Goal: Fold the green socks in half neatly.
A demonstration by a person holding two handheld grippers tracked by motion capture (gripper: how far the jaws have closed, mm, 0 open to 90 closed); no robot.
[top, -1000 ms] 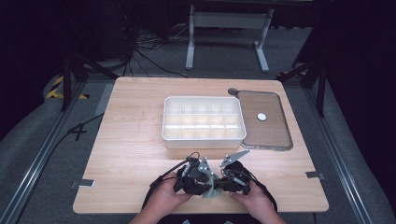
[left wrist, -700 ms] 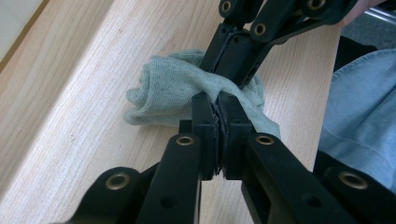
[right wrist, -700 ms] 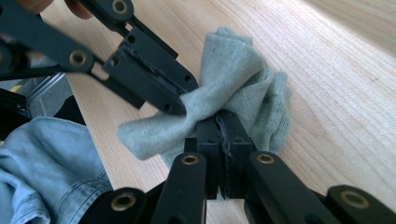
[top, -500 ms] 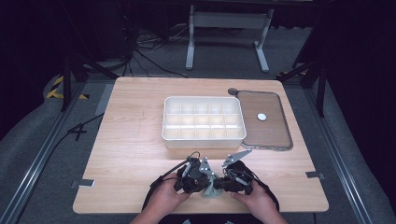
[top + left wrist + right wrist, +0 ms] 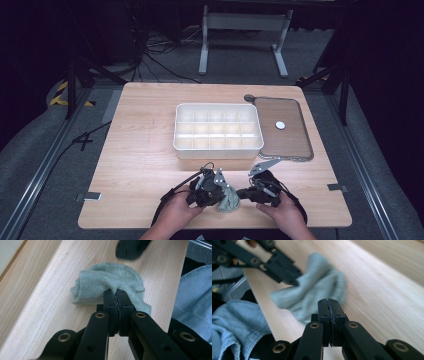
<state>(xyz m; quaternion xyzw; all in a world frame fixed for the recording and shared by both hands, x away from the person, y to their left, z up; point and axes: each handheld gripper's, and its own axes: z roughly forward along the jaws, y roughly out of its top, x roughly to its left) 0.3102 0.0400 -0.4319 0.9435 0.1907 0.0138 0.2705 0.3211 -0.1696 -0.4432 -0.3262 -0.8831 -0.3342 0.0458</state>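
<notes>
Left gripper (image 5: 116, 293) is pinching the green sock (image 5: 110, 282) at the table's (image 5: 150, 150) near edge; right gripper (image 5: 328, 302) is sitting clenched, nothing in it.

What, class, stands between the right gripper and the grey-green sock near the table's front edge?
Nothing visible. The right gripper, jaws shut and empty, points at the sock across bare table. The left gripper pinches the sock's other side.

Both hand-held grippers, left (image 5: 218, 188) and right (image 5: 243, 193), have jaws pressed together.
</notes>
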